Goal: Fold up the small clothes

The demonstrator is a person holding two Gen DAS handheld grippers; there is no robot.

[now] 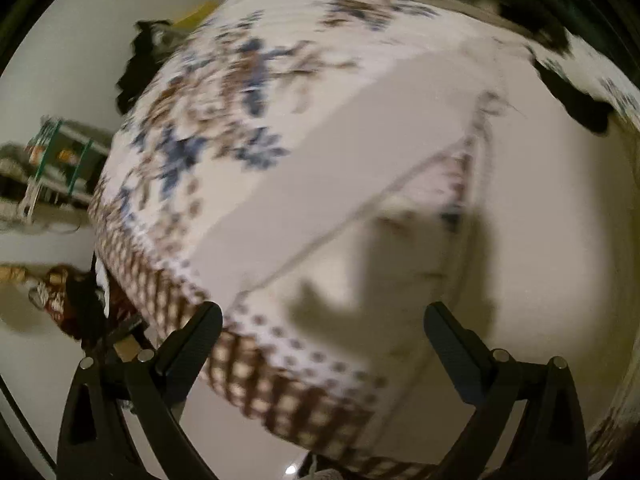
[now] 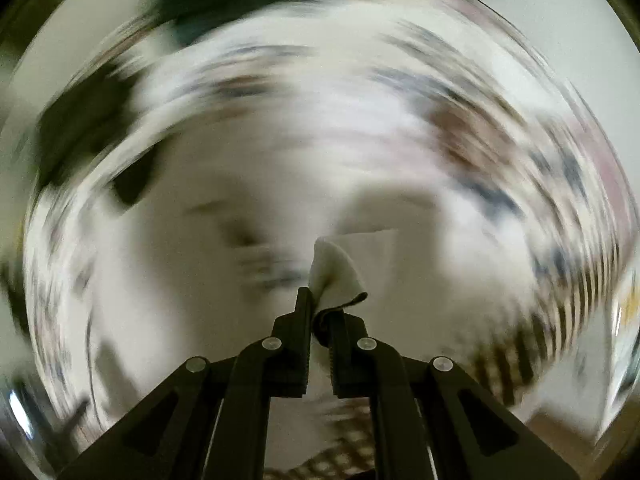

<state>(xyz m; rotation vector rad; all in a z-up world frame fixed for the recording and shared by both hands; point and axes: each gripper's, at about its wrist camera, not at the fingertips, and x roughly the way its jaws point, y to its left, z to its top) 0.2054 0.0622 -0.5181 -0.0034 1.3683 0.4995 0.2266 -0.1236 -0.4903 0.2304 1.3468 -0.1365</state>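
In the left wrist view the left tongs (image 1: 322, 320) stand wide apart at the bottom of the frame, with nothing between their black fingers (image 1: 192, 340); just beyond them lies a patterned cloth (image 1: 224, 152), white with blue and brown flowers and a brown checked border, filling the middle of the frame; a plain white garment (image 1: 340, 184) lies flat on that cloth at centre, with a seam running diagonally from lower left to upper right, and the shadow of the tongs falls on it at lower centre; farther off, at the left edge, a green-framed rack (image 1: 60, 160) stands on the floor, and a dark heap (image 1: 138, 64) lies in the upper left beside the cloth.

In the right wrist view the right tongs (image 2: 320, 316) are closed almost fully at the lower centre of the frame, pinching a fold of white fabric (image 2: 336, 272) whose dark-edged corner sticks up just past the tips; this is probably an edge of the same white garment, though the heavy blur leaves that uncertain; behind it everything smears into streaks, with the checked border (image 2: 516, 352) dimly showing at lower right and dark patches (image 2: 80, 128) at upper left.
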